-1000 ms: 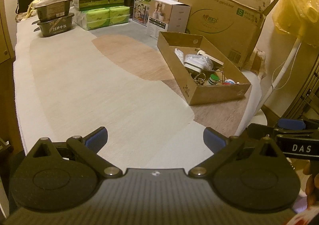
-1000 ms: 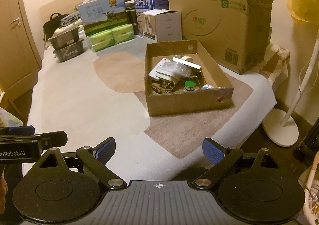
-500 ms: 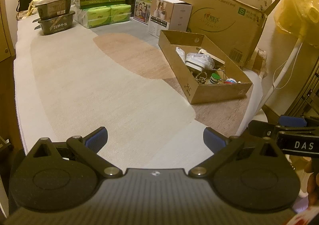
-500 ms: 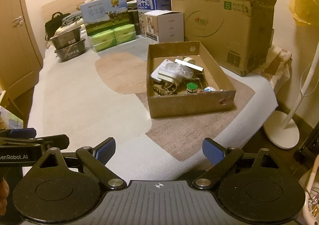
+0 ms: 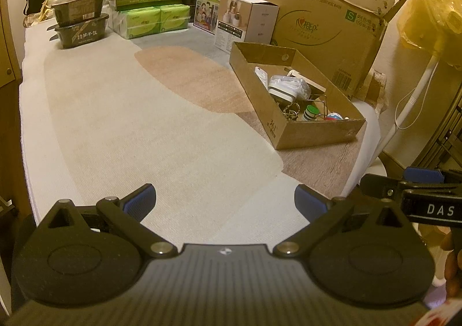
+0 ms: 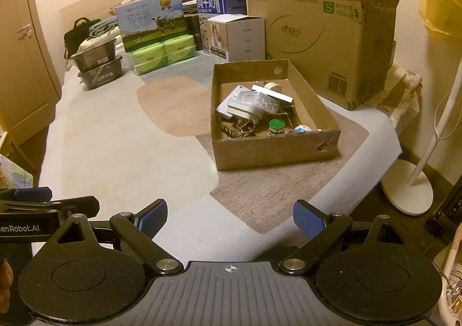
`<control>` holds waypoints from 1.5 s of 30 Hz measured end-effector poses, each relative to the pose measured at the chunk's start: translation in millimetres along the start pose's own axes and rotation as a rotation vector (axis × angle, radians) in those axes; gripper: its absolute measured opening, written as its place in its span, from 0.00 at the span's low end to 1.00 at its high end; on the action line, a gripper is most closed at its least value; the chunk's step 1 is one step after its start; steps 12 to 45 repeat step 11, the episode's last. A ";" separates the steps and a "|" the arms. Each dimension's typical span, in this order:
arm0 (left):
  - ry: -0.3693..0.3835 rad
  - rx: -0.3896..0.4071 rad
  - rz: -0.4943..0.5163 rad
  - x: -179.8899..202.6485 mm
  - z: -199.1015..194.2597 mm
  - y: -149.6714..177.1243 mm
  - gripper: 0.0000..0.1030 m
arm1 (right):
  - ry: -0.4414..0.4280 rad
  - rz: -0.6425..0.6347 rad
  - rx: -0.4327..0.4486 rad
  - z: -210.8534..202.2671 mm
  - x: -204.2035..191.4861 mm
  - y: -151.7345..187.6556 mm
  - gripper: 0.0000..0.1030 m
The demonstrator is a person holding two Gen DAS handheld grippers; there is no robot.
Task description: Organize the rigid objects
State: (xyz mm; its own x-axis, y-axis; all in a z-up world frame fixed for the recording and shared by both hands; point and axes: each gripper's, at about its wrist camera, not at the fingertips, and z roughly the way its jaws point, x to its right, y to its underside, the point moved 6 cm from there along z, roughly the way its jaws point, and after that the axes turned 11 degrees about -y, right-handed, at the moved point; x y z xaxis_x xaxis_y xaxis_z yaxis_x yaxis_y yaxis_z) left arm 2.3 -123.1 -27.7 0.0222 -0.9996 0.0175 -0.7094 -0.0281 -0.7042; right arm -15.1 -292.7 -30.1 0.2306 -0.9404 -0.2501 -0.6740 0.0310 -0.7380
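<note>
Both of my grippers hover over the near edge of a bed covered by a pale sheet [image 5: 121, 112] with tan and brown patches. My left gripper [image 5: 225, 200] has its blue-padded fingers [image 5: 141, 200] spread wide, with only sheet between them; it holds nothing. My right gripper [image 6: 230, 217] is equally wide apart, its blue pads [image 6: 307, 220] framing bare sheet, and it too is empty. Each gripper shows at the edge of the other's view (the right one at the right margin of the left view, the left one at the left margin of the right view).

The task's things lie in a shallow open cardboard tray [image 6: 274, 152] on the brown patch, well ahead of both grippers and to the right side of the bed. Inside it I can make out a white charger-like block [image 6: 245, 112] under a clear plastic bag [image 6: 261, 100], a green-capped small bottle [image 6: 275, 126], a roll of tape [image 6: 273, 86] at the far wall, and a tangle of metal bits (too small to tell apart) near the left wall.

Behind the tray stands a large cardboard carton [image 6: 326, 37] with its flaps up. To its left, along the head of the bed: a white box [image 6: 239, 37], a blue milk carton [image 6: 221, 1], a green milk carton [image 6: 151, 24] resting on green tissue packs [image 6: 161, 53], and two stacked dark food trays [image 6: 98, 66]. A white fan stand [image 6: 410, 190] rises from the floor at the right.
</note>
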 end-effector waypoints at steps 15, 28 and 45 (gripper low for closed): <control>0.012 0.004 -0.008 3.5 3.4 3.9 0.99 | -0.001 0.003 -0.004 0.7 0.5 2.0 0.91; 0.012 0.004 -0.008 3.5 3.4 3.9 0.99 | -0.001 0.003 -0.004 0.7 0.5 2.0 0.91; 0.012 0.004 -0.008 3.5 3.4 3.9 0.99 | -0.001 0.003 -0.004 0.7 0.5 2.0 0.91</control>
